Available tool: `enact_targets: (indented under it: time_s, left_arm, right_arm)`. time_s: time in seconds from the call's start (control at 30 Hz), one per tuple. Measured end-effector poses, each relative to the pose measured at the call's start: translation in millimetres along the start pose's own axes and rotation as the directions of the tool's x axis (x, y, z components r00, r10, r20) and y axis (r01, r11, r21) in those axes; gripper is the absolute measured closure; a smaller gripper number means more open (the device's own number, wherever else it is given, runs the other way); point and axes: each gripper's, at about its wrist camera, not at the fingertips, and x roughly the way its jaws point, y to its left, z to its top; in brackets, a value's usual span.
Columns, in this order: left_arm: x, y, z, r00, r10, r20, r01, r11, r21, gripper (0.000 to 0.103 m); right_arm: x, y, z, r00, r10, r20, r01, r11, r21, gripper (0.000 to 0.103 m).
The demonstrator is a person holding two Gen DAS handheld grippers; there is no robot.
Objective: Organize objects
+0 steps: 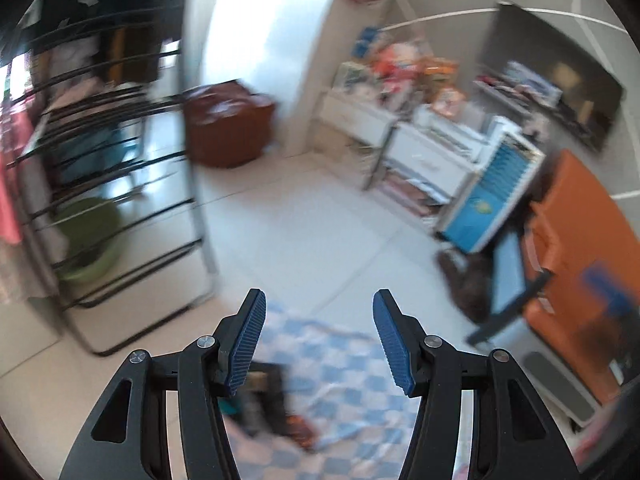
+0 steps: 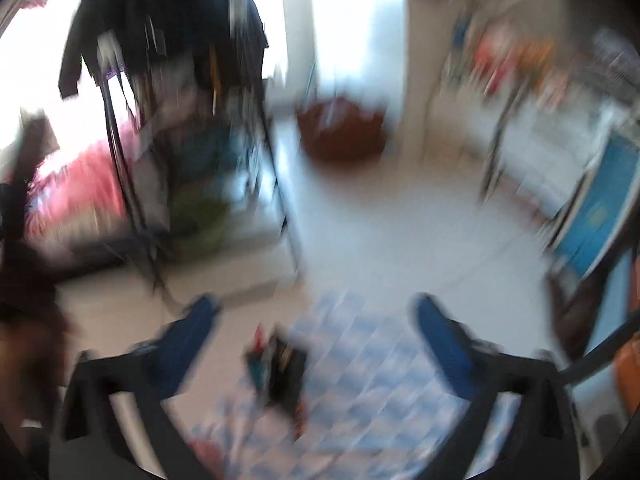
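Both my claws hang empty above the checked cloth [image 1: 344, 364]. My left claw [image 1: 319, 340] stands partly open with nothing between its blue pads [image 1: 246, 340]; my right claw [image 2: 316, 344] gapes wide, also holding nothing. The thing to sort, a dark box [image 1: 264, 396] with small items in it, sits on the cloth just below my left claw's left pad; the right view shows that box [image 2: 282, 368] blurred, between the fingers but lower down. I judge this a reach. To do it well I should slow down so the picture steadies, tilt downward, centre the box between the pads, then descend straight without snagging the cloth.
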Motion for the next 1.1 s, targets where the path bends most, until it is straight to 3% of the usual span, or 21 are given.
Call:
enact_targets:
  time_s: [0.07, 0.2, 0.3, 0.33, 0.4, 0.47, 0.53, 0.57, 0.67, 0.73, 0.9, 1.03, 1.1]
  left_arm:
    - [6, -22, -10, 0.999, -0.044, 0.011, 0.044, 0.999, 0.015, 0.049]
    - [5, -60, -30, 0.993, -0.111, 0.049, 0.108, 0.992, 0.06, 0.049]
    - [11, -62, -47, 0.993, -0.1, 0.06, 0.093, 0.991, 0.101, 0.049]
    - [12, -59, -54, 0.994, -0.092, 0.051, 0.087, 0.992, 0.096, 0.049]
    - [18, -46, -60, 0.996, -0.088, 0.026, 0.086, 0.994, 0.065, 0.049]
    - [18, -35, -64, 0.998, -0.059, 0.0, 0.059, 0.998, 0.024, 0.049]
    - [21, -22, -64, 0.999, -0.032, -0.028, 0.032, 0.999, -0.003, 0.049]
    - [23, -16, -63, 0.999, -0.021, -0.042, 0.02, 1.0, -0.012, 0.049]
    - [21, -2, -59, 0.999, -0.003, -0.052, 0.001, 1.0, -0.026, 0.049]
    - [16, 3, -56, 0.999, 0.009, -0.04, -0.009, 1.0, -0.009, 0.049]
    - [10, -17, -46, 1.0, 0.027, 0.004, -0.028, 0.996, 0.083, 0.049]
    - [2, -41, -58, 0.997, 0.05, 0.061, -0.061, 0.982, 0.18, 0.049]
    - [0, -46, -71, 0.996, 0.053, 0.068, -0.066, 0.977, 0.201, 0.039]
  right_arm:
    - [-69, -22, 16, 0.987, -0.077, 0.142, 0.072, 0.997, 0.041, 0.0]
    - [-161, -52, 31, 0.972, -0.06, 0.228, 0.03, 0.991, 0.131, 0.0]
    - [-215, -52, 32, 0.946, -0.167, 0.277, 0.13, 0.981, 0.146, 0.0]
    - [-228, -52, 32, 0.94, -0.172, 0.295, 0.132, 0.98, 0.151, 0.0]
    - [-252, -54, 25, 0.92, -0.121, 0.374, 0.055, 0.981, 0.184, 0.0]
    - [-267, -52, 20, 0.882, -0.124, 0.454, 0.031, 0.978, 0.207, 0.0]
    - [-267, -41, 16, 0.854, -0.177, 0.489, 0.086, 0.976, 0.202, 0.0]
    - [-261, -30, 14, 0.856, -0.199, 0.478, 0.116, 0.973, 0.199, 0.0]
    - [-240, -12, 12, 0.895, -0.186, 0.406, 0.12, 0.976, 0.182, 0.0]
    - [-220, -2, 8, 0.908, -0.231, 0.348, 0.184, 0.969, 0.163, 0.0]
    - [-155, 29, -16, 0.866, -0.414, 0.28, 0.429, 0.903, 0.007, 0.0]
    - [-109, 23, -34, 0.852, -0.485, 0.198, 0.502, 0.864, -0.042, 0.0]
    - [-89, 14, -41, 0.847, -0.517, 0.125, 0.522, 0.853, -0.011, 0.0]
